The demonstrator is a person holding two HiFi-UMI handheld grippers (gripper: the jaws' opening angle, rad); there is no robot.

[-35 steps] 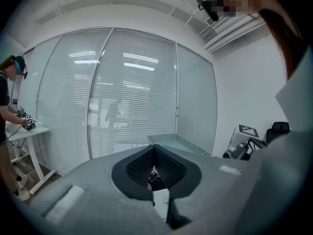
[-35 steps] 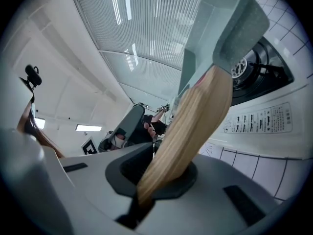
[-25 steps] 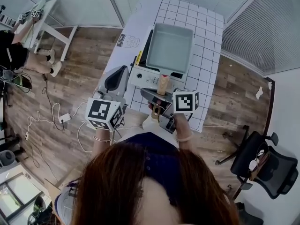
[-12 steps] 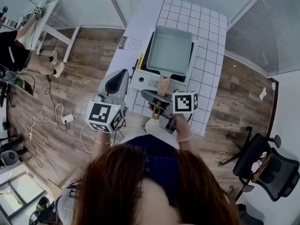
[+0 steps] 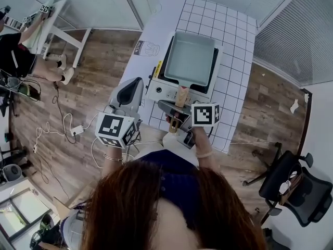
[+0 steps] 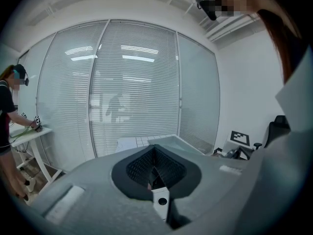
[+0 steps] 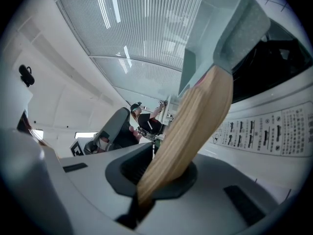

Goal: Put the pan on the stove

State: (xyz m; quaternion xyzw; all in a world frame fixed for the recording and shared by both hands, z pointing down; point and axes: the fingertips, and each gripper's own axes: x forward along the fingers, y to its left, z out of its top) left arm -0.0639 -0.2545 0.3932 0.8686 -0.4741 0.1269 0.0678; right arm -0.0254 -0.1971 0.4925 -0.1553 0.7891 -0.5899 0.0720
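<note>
- The pan (image 5: pixel 190 58), a pale, rectangular, high-walled one, is seen over the black top of the stove (image 5: pixel 165 91); whether its base rests on that top or hangs just above it cannot be told; in the right gripper view the pan (image 7: pixel 220 28) is seen from below its handle end, with the stove's printed control panel (image 7: pixel 274 126) just under it.
- The wooden handle (image 5: pixel 180 96) is carried out past the stove's front edge, toward the person; its end is clamped in the right gripper (image 5: pixel 176 114), whose jaws are closed tight on it, as is shown plainly in the right gripper view (image 7: pixel 146 192), where the handle (image 7: pixel 193 121) runs out from between them.
- The left gripper (image 5: pixel 131 85) is held off the stove's front left corner, apart from stove and pan alike; its jaws (image 6: pixel 154 168) are seen together with nothing between them.
- The stove is set on a white table (image 5: pixel 234 33) covered with a squared pattern.
- Well away from the stove, a black office chair (image 5: pixel 296 184) is seen on the wooden floor (image 5: pixel 88 66) at one side; on the other side a second person (image 5: pixel 15 51) is seen at a white desk (image 5: pixel 62 22).
</note>
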